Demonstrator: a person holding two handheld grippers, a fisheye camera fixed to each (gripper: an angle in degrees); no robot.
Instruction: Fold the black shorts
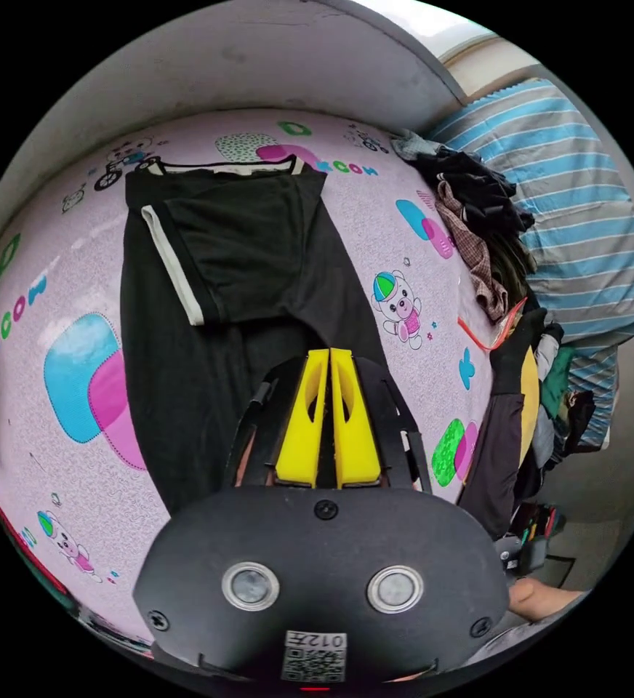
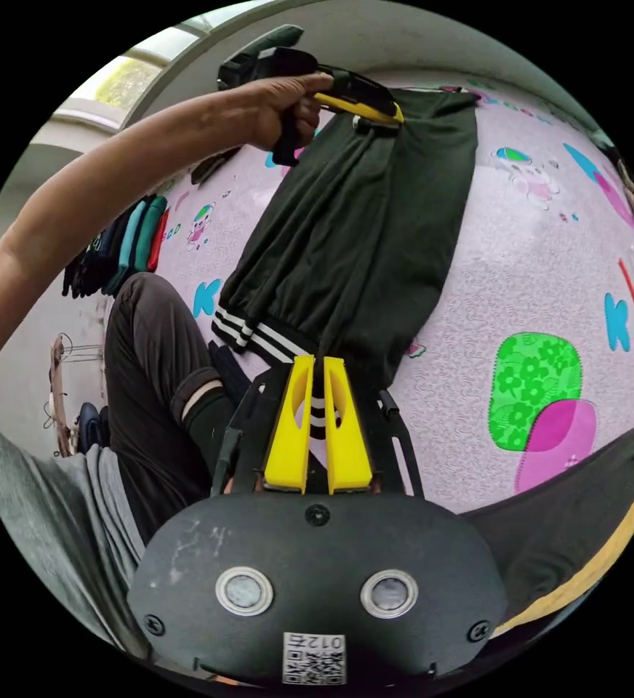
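Lying flat on the pink sheet (image 1: 77, 240), the black shorts (image 1: 208, 291) are pinched at two edges. The left gripper (image 1: 329, 356) has its yellow jaws pressed together on the dark cloth at one end, and a hand (image 2: 284, 109) holds it. At the striped hem, the right gripper (image 2: 318, 363) has both jaws clamped on the shorts too.
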